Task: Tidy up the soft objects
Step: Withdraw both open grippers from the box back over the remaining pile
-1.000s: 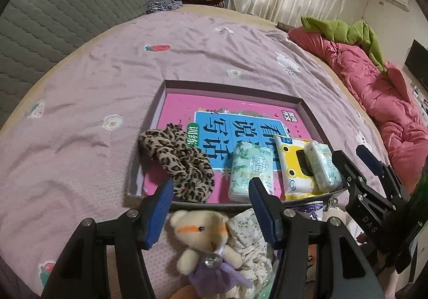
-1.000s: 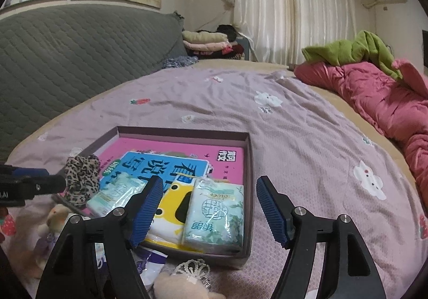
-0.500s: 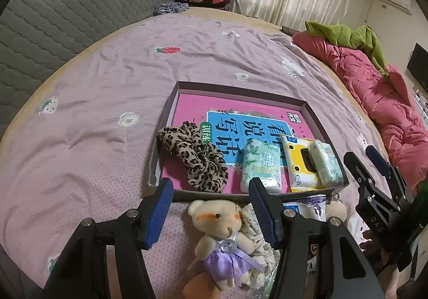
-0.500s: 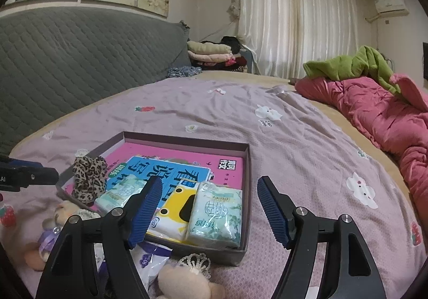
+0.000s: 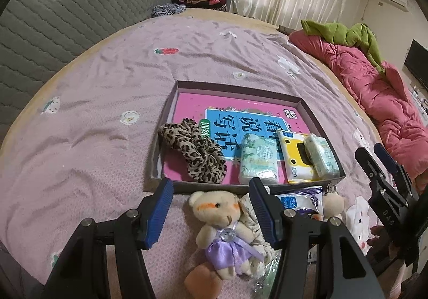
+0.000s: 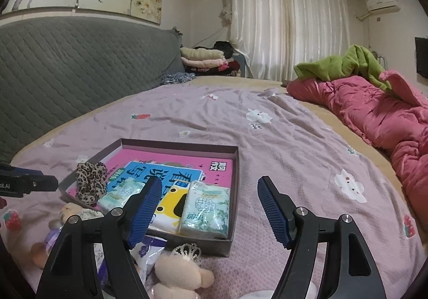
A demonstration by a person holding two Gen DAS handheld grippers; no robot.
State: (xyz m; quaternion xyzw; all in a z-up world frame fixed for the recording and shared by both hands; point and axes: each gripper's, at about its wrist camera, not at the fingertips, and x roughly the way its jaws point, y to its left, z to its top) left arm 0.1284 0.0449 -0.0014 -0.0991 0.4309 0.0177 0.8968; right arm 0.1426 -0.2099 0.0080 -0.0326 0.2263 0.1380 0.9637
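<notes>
Both tongs apart, teddy bear (image 5: 223, 229) beneath

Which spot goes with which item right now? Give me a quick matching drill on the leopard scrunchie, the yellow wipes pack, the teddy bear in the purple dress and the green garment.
Items:
1. leopard scrunchie
2. yellow wipes pack
3. teddy bear in the purple dress
4. green garment

Places:
A. on the bedsheet, just outside the box's near wall
B. on top of the pink quilt
C. inside the box, at its left end
D. inside the box, between two green tissue packs

Pairs: 1-C, 2-D, 3-A, 4-B
</notes>
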